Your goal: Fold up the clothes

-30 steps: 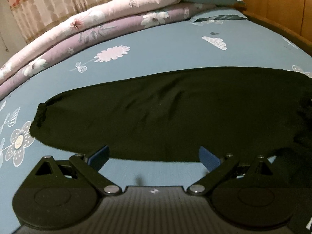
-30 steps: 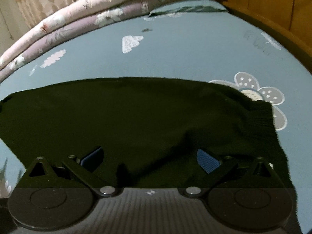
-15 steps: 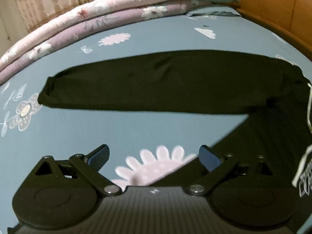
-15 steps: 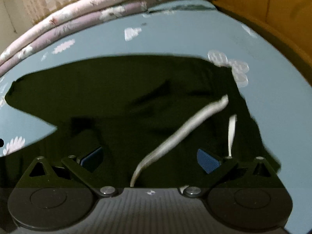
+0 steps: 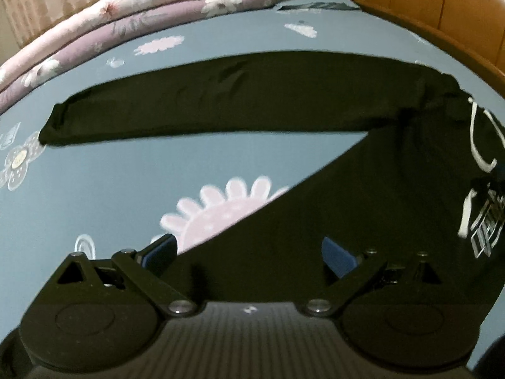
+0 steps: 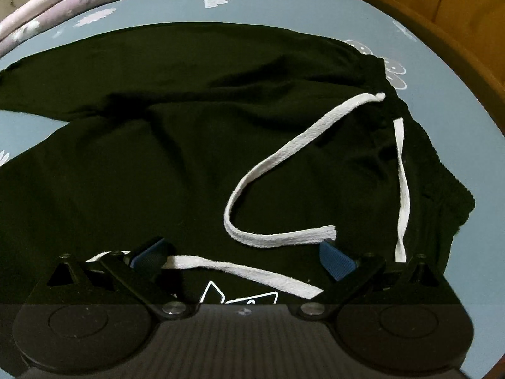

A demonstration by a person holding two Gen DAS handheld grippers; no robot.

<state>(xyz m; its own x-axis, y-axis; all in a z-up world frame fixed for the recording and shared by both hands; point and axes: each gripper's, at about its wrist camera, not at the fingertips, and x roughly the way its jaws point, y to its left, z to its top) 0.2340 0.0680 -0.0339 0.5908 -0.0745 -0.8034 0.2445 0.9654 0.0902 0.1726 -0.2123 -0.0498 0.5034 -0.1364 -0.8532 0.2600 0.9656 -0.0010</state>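
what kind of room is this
Most likely a bedroom: black trousers lie spread on a bed with a blue flowered sheet, folded quilts stacked at its far edge, and a wooden headboard alongside.

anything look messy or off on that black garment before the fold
Yes. The white drawstrings lie loose and looped across the black garment, one running between the open right gripper jaws. The fabric is rumpled near the waistband, not smoothed flat. No damage shows.
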